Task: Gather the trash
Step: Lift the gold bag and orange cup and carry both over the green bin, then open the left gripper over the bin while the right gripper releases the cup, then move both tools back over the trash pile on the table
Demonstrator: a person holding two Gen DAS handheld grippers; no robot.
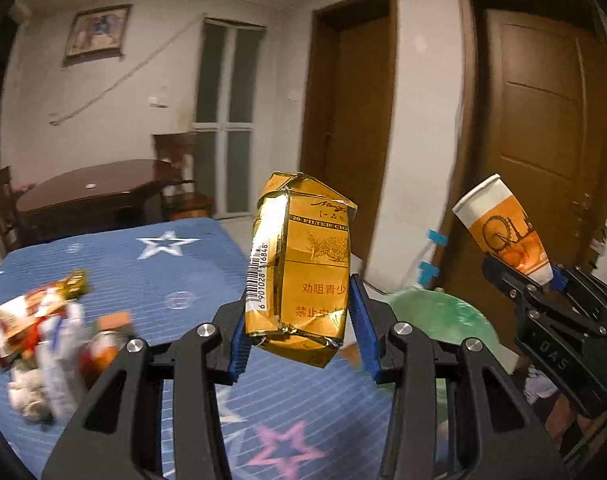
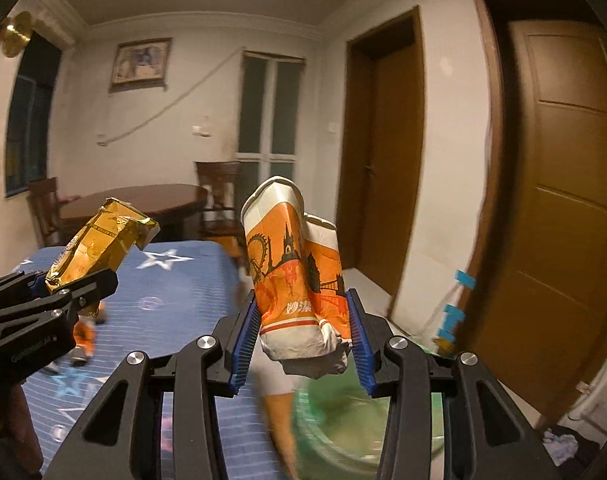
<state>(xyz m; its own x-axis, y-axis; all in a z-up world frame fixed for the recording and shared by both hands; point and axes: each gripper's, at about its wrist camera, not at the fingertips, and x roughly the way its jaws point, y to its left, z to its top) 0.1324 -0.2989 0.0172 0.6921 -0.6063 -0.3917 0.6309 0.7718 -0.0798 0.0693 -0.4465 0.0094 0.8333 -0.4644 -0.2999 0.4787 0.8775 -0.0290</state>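
Note:
My left gripper (image 1: 299,328) is shut on a crumpled gold cigarette pack (image 1: 299,268), held upright in the air above the blue starred tablecloth (image 1: 175,272). The same pack (image 2: 99,248) and left gripper (image 2: 55,284) show at the left of the right wrist view. My right gripper (image 2: 303,332) is shut on a crushed orange-and-white paper cup (image 2: 291,280), its blue pads pressing both sides. That cup (image 1: 503,228) tilts up from the right gripper (image 1: 543,280) at the right of the left wrist view. A green-lined bin (image 2: 343,424) lies below the cup, blurred.
More trash, wrappers and small packets (image 1: 43,340), lies on the tablecloth's left side. The bin (image 1: 439,316) stands off the table's right edge. Behind are a dark wooden table (image 1: 91,196) with chairs, two brown doors (image 1: 543,132) and a white wall.

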